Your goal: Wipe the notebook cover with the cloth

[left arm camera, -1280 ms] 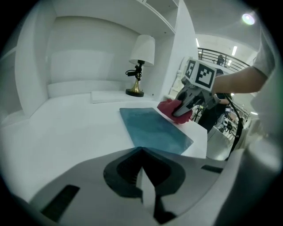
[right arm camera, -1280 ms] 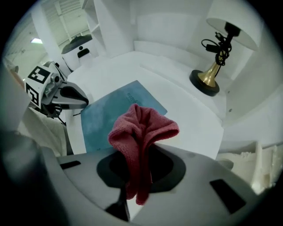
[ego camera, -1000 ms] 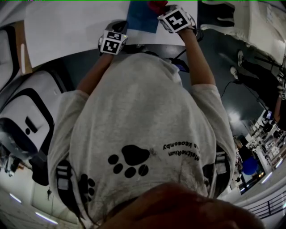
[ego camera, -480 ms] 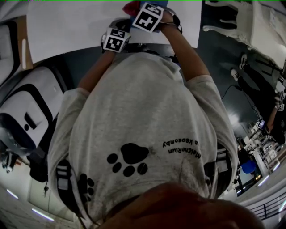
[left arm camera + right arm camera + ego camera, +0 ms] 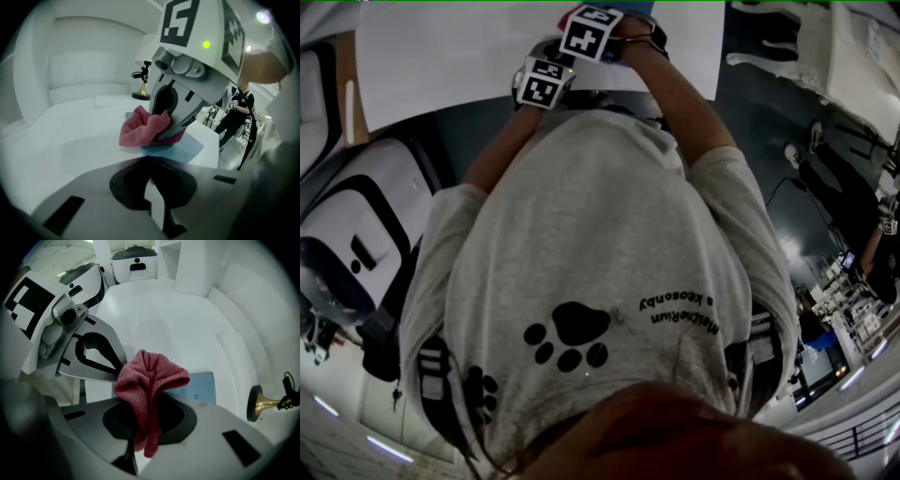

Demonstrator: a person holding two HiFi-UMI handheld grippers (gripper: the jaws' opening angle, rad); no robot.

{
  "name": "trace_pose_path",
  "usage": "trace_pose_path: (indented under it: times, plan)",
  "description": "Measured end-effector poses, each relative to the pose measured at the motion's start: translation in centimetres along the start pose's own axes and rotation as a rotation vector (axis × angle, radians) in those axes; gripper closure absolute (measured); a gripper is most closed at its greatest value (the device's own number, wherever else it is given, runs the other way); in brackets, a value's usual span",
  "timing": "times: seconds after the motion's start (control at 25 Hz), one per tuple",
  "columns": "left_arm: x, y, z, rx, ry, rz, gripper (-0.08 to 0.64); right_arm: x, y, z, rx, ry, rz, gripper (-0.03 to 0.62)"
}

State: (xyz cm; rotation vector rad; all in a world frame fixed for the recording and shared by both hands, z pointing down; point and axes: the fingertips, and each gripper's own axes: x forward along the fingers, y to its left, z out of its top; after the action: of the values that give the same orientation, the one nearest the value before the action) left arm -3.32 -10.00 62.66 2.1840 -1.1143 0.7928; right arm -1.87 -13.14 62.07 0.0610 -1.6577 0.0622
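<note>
Right now my right tool (image 5: 147, 420) is clamped on the red cloth (image 5: 151, 376). One end of the cloth is pinched between the jaws and hangs back toward the camera. The rest bunches up in a loose hood in front of the tips.

That bunch sits on the blue notebook (image 5: 202, 387), which lies flat on the white desk (image 5: 178, 319). From the left side I can see the cloth over the notebook's near corner, with part of it spilling onto the bare desk beside it.

My left tool (image 5: 152, 187) has its jaws drawn together with nothing between them, only a thin sliver of desk showing through. Seen from the right side, it lies low and tilted just left of the cloth. Its tip is down by the notebook's edge, but the cloth covers that spot, so I cannot tell whether it presses on the cover or only on the desk next to it.

From my head, my grey shirt (image 5: 581, 281) fills most of the picture. Both tools are at the top edge over the desk, close together, with the right one a little further out.

A brass stand (image 5: 258, 405) is on the desk beyond the notebook, well apart from it. A person (image 5: 239, 112) in dark clothes stands off past the desk's end.
</note>
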Motion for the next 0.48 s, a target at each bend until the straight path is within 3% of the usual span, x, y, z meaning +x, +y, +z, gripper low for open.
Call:
trace_pose_path:
  times: [0.48]
  plan:
    - [0.1, -0.2, 0.0, 0.002, -0.002, 0.0, 0.549, -0.5, -0.1, -5.8, 0.079, 0.047, -0.016, 0.522]
